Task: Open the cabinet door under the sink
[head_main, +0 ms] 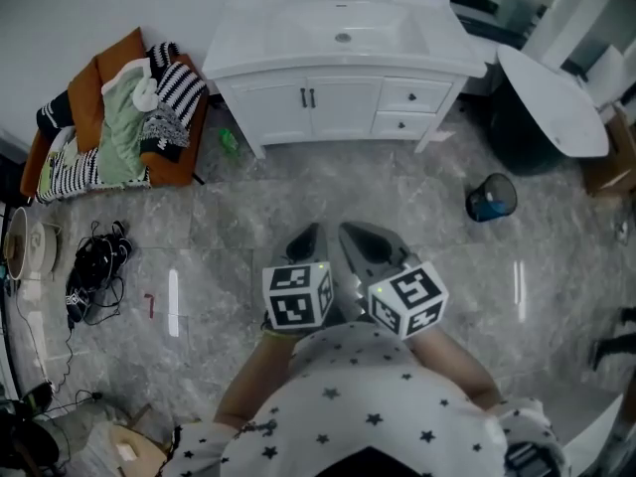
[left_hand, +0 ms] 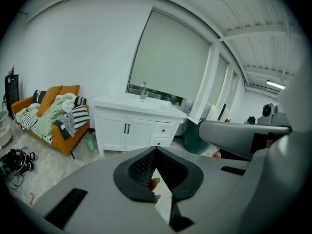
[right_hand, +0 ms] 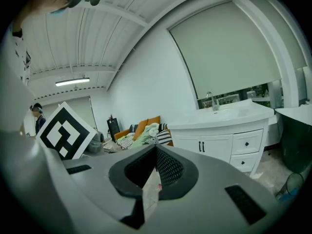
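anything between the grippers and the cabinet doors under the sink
Nothing visible: bare floor from the left gripper and right gripper to the cabinet doors. Green bottle lies off left, blue bin off right.

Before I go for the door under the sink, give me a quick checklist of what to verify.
1. Cabinet doors shut and unobstructed: ok, both closed.
2. Handles in view: ok, two dark bars at the centre seam.
3. Left hand-held gripper empty: ok, jaws together on nothing.
4. Right hand-held gripper ready to take a handle: not ok, jaws together; open it first.
5. Close enough to the handles: not ok, a stretch of floor lies between.
6. Path free: ok, the green bottle lies off by the cabinet's left leg.
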A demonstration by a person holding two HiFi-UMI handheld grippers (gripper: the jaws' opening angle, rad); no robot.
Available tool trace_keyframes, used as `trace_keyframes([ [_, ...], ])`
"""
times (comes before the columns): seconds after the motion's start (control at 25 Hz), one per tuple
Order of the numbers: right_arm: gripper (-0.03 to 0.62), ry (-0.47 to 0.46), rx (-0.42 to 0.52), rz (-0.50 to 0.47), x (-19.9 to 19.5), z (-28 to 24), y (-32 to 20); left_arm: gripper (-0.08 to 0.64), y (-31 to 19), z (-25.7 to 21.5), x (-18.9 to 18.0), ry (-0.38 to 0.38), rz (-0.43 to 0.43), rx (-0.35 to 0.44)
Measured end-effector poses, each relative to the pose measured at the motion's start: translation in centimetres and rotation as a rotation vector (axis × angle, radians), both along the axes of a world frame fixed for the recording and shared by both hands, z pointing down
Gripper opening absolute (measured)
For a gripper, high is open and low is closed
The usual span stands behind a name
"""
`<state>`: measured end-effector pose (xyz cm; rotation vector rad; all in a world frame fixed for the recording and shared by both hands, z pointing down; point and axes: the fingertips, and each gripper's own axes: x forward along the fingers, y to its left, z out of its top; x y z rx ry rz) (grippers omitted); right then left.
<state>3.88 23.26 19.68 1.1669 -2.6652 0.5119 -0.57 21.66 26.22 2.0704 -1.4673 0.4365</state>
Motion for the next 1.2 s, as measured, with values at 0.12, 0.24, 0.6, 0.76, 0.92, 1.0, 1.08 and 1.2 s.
trace_keyframes([
  [0.12,0.008,0.005,0.002,-0.001,-0.8,-0.2,-1.4,0.003,-1.5,0.1,-0.6,0.004,0.004,-0.004],
  [0.24,0.008,0.005,-0.002,0.0,-1.5,-0.3,-2.6,0.003,-2.8,0.2,-1.1,0.007,0.01,-0.011],
  [0.6,0.008,-0.017,0.003,0.021,-3.0,-0.8,-6.6,0.003,-6.1,-0.2,-2.4,0.008,0.029,-0.006],
  [0.76,0.008,-0.023,0.01,0.021,-4.0,-0.8,-8.4,0.003,-7.7,-0.2,-3.4,0.004,0.032,0.0],
  [0.92,0.008,-0.026,0.019,0.016,-4.9,-0.8,-10.0,0.003,-9.3,-0.1,-4.4,-0.001,0.029,0.003],
  [1.0,0.008,-0.028,0.02,0.015,-5.4,-0.8,-10.6,0.003,-10.1,-0.1,-4.8,-0.004,0.027,0.005],
  [1.08,0.008,-0.028,0.02,0.016,-5.7,-0.7,-11.2,0.003,-10.8,-0.1,-5.3,-0.004,0.026,0.007],
  [1.2,0.006,-0.025,0.017,0.027,-5.9,-0.6,-12.1,0.003,-11.5,0.1,-5.9,-0.004,0.028,0.008],
])
